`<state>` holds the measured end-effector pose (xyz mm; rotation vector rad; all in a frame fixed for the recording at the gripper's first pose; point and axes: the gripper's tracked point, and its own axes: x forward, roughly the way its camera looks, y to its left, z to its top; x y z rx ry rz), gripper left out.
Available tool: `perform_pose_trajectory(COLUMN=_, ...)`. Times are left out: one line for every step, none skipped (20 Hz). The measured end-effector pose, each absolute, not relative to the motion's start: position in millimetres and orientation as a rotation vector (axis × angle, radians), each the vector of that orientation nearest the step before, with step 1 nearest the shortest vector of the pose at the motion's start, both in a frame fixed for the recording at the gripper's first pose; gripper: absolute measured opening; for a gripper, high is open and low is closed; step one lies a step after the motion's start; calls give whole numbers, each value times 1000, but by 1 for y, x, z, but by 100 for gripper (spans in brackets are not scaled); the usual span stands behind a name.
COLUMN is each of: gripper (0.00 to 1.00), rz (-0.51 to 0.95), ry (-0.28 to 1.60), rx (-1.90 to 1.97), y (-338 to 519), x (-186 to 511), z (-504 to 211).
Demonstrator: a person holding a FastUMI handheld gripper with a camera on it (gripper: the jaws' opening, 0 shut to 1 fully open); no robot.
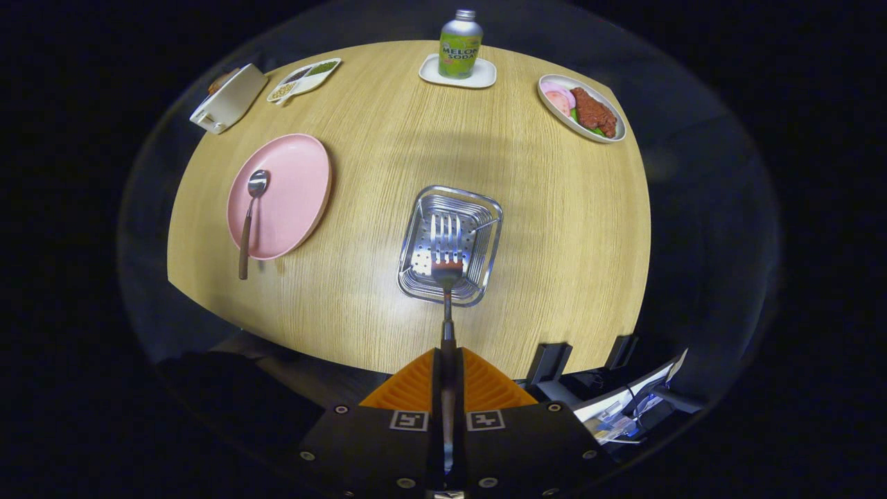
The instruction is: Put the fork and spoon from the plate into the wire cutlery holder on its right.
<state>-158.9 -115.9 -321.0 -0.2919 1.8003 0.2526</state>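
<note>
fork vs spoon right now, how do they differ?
The fork is clamped in the tool, held over the wire cutlery holder with tines pointing away; the spoon lies loose on the pink plate. The fork's handle runs between the fingers; the spoon's handle overhangs the plate rim onto the table. Both have shiny metal heads and dark handles.

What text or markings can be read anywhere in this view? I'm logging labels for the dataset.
"MELON SODA": on the green label of the bottle standing on a white coaster.
Smaller print below it: too small to read.
Two square black-and-white marker tags on the gripper, whose jaws are shut on the fork over the wire cutlery holder: patterns, not words.
</note>
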Motion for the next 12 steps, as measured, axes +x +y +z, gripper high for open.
perform_pose_trajectory(gripper=6, rz=254, ry=1816, rx=-294, y=-118, x=-157, z=-323)
perform_pose_trajectory(gripper=6, rz=261, ry=1830, rx=-309, y=-121, x=-156, z=-325)
perform_pose_trajectory(gripper=6, rz=266, ry=1843, rx=-328, y=-123, x=-155, z=-328)
perform_pose_trajectory(gripper=6, rz=273, ry=1859, rx=-339, y=-125, x=-154, z=-330)
perform_pose_trajectory(gripper=6, rz=278, ry=1874, rx=-337, y=-124, x=-154, z=-331)
perform_pose_trajectory(gripper=6, rz=282, ry=1883, rx=-331, y=-121, x=-152, z=-332)
perform_pose_trajectory(gripper=6, rz=290, ry=1885, rx=-323, y=-119, x=-149, z=-334)
perform_pose_trajectory(gripper=8, rz=292, ry=1886, rx=-318, y=-119, x=-145, z=-337)
perform_pose_trajectory(gripper=8, rz=280, ry=1874, rx=-318, y=-119, x=-138, z=-338)
perform_pose_trajectory(gripper=9, rz=264, ry=1863, rx=-321, y=-120, x=-132, z=-340)
perform_pose_trajectory(gripper=9, rz=253, ry=1841, rx=-312, y=-118, x=-124, z=-341)
perform_pose_trajectory(gripper=9, rz=250, ry=1824, rx=-299, y=-114, x=-119, z=-341)
